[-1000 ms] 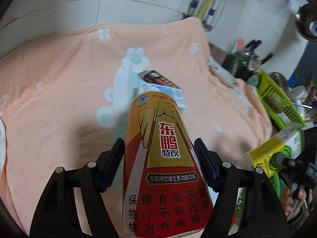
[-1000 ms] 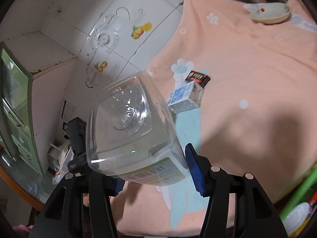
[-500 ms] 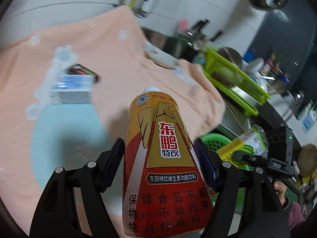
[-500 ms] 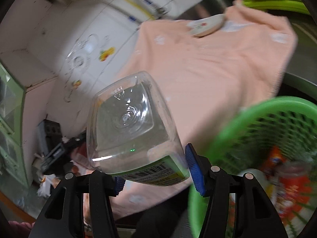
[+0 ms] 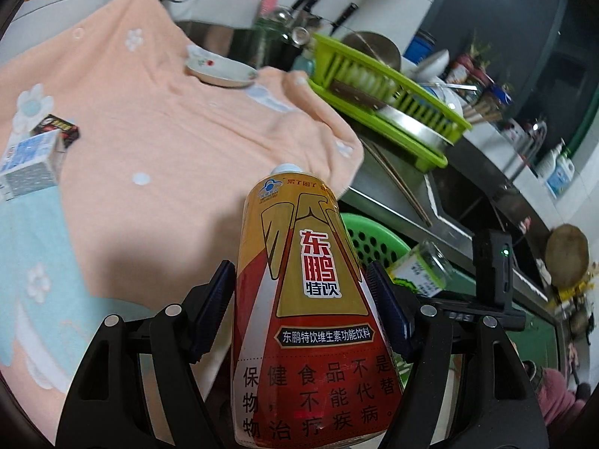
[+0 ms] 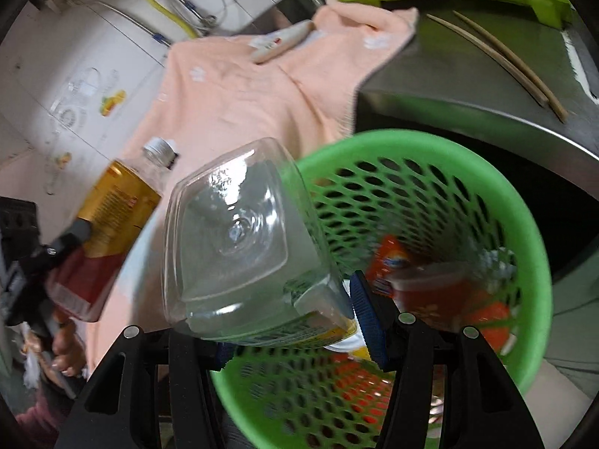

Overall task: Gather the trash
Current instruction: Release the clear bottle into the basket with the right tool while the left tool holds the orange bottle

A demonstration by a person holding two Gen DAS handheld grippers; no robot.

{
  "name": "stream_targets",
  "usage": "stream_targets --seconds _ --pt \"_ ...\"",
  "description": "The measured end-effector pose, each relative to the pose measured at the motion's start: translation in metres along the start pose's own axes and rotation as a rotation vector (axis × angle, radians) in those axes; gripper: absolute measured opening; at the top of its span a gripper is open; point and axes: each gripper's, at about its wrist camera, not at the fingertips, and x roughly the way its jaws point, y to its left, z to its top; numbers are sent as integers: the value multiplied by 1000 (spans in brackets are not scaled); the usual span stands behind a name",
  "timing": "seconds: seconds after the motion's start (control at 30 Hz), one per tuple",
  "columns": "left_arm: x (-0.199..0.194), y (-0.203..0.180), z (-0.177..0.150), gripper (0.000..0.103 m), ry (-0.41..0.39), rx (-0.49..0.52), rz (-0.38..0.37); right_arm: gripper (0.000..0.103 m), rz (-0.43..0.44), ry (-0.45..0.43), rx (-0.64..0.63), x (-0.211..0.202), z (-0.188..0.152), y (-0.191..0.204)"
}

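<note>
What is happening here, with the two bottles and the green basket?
A person is collecting trash with a hand-held gripper in each hand. The left hand-held gripper is shut on a gold and red drink bottle; the right hand-held gripper is shut on a clear empty bottle. The clear bottle hangs at the rim of the green basket, which already holds some trash. Two small cartons lie on the peach cloth.

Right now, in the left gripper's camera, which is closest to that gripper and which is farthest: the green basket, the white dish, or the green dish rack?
1. Green basket: just behind the left gripper, low, right.
2. White dish: on the peach cloth's far edge, upper middle.
3. Green dish rack: beyond the cloth, upper right.
</note>
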Motion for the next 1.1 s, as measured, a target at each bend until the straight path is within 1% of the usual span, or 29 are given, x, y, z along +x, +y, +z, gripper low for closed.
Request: stream_targets --seconds 0.23,0.4,0.6,0.93,1.0,1.07,1.1 --pt "23 -17 -6 71 47 30 -15 53 -109 64 -21 8 -5 -7" --pt "38 -27 -14 71 83 51 -27 53 -162 98 -41 14 -8 -6" --pt "52 -34 -19 71 106 54 -41 53 -187 123 -37 16 -9 -10" --pt "67 -39 -24 71 143 65 -41 53 -208 120 -40 11 -11 -17" --pt "71 -41 -25 71 152 73 -40 55 -204 118 -40 11 -10 -16" --pt "77 -43 -26 71 160 82 -36 60 -196 112 -44 8 -10 -16" --pt "79 -43 -27 71 161 85 -31 61 -199 108 -49 8 -10 -13"
